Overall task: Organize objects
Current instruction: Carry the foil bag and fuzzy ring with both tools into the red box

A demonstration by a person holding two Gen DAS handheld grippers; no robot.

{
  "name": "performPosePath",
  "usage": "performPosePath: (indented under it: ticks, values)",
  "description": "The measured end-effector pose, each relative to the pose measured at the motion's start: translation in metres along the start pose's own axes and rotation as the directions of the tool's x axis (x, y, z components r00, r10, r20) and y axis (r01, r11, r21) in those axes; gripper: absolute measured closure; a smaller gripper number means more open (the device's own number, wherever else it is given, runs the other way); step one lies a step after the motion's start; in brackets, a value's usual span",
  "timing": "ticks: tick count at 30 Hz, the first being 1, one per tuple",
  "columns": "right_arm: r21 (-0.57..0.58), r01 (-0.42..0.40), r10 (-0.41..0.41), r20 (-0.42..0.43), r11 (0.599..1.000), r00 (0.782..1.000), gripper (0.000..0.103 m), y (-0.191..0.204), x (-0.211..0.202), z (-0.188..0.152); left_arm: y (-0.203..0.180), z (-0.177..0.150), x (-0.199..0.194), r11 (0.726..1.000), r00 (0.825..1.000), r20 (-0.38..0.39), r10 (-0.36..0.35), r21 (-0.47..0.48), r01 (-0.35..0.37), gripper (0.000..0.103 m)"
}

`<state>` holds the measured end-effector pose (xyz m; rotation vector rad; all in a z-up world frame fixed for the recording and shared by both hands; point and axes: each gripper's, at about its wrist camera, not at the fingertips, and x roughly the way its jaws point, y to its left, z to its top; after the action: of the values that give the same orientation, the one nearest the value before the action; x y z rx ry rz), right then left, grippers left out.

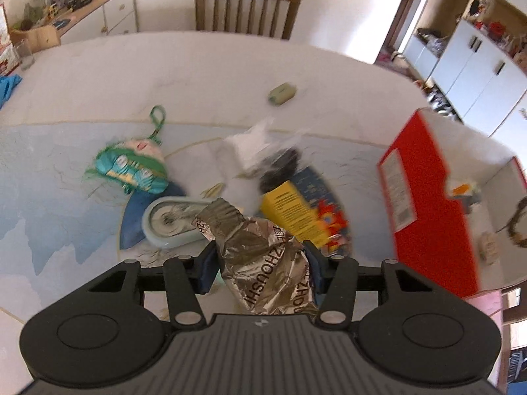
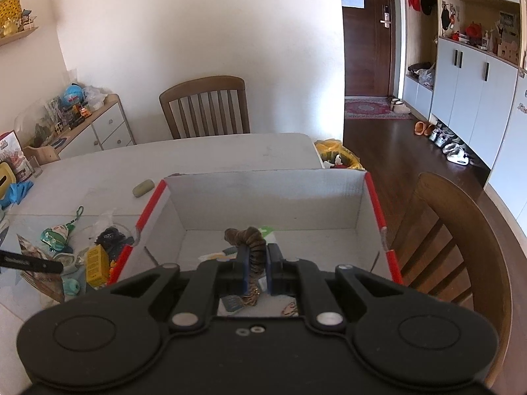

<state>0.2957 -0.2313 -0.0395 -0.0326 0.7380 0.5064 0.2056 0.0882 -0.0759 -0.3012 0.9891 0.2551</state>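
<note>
My left gripper (image 1: 260,253) is shut on a crumpled silver foil packet (image 1: 263,263) and holds it above the pile of loose items on the table. The packet fills the gap between the blue pads (image 1: 207,263). My right gripper (image 2: 256,256) is shut on a brown patterned hair scrunchie (image 2: 250,237), which hangs over the inside of the open red box (image 2: 270,197). In the left wrist view the red box (image 1: 428,204) stands to the right of the pile, and the scrunchie (image 1: 517,220) shows at that view's right edge.
The pile holds a green plush toy (image 1: 131,168), a pale green dish (image 1: 171,220), a yellow carton (image 1: 290,210) and a clear bag (image 1: 260,151). A grey-green case (image 1: 281,93) lies apart, farther back. Wooden chairs stand behind the table (image 1: 247,6) and right of the box (image 2: 461,247).
</note>
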Motion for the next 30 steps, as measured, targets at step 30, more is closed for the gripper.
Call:
performPosePath:
  ticks: [30]
  values:
    - [-0.021, -0.014, 0.012, -0.081, 1.0, 0.997, 0.095, -0.04, 0.012, -0.008, -0.214, 0.035, 0.001, 0.838, 0.898, -0.088, -0.431, 0.328, 0.435, 0.051]
